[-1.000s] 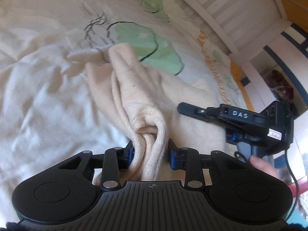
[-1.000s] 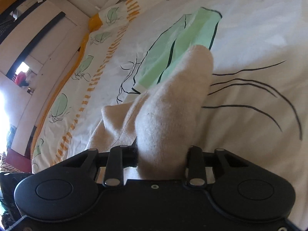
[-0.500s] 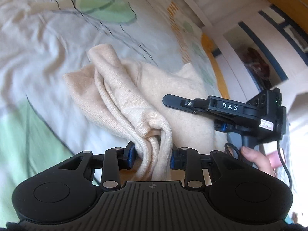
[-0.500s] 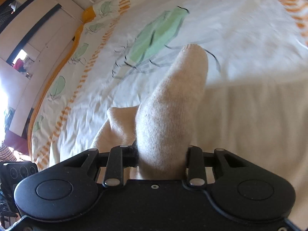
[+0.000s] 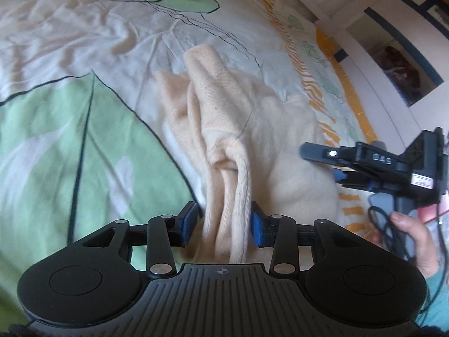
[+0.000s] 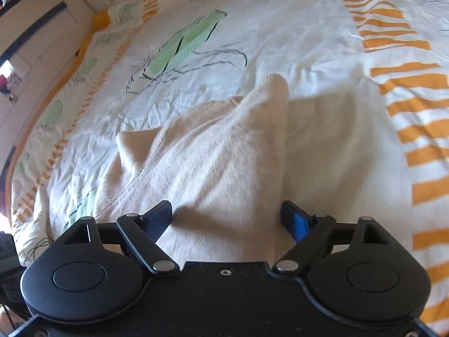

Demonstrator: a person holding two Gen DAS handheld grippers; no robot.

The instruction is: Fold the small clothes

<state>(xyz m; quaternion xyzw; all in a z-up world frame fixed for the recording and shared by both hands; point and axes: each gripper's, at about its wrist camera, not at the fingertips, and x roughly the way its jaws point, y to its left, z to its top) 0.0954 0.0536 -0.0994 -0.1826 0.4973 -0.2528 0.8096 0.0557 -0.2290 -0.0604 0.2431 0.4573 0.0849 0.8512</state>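
A cream knit garment (image 5: 238,129) lies bunched on the leaf-print bedspread (image 5: 84,154). One fold of it rises in a ridge into my left gripper (image 5: 224,221). The blue pads there still touch the fold on both sides while the jaws are opening. In the right wrist view the garment (image 6: 224,154) lies spread out and slack between the wide-apart fingers of my right gripper (image 6: 226,216). Those jaws are opening and their pads do not press on the cloth. The right gripper (image 5: 320,163) also shows from the side at the garment's right edge, held by a hand (image 5: 415,238).
The bedspread (image 6: 308,42) is white with green leaves and orange stripes, and it is wrinkled around the garment. A white slatted bed frame (image 5: 336,5) runs along the far edge. A pale wall with dark trim (image 5: 393,56) stands beyond it.
My right gripper's jaws have opened wide and let go of the cloth, which has dropped and spread on the bed. Both grippers have slid across the bedspread. The left jaws stand slightly wider.
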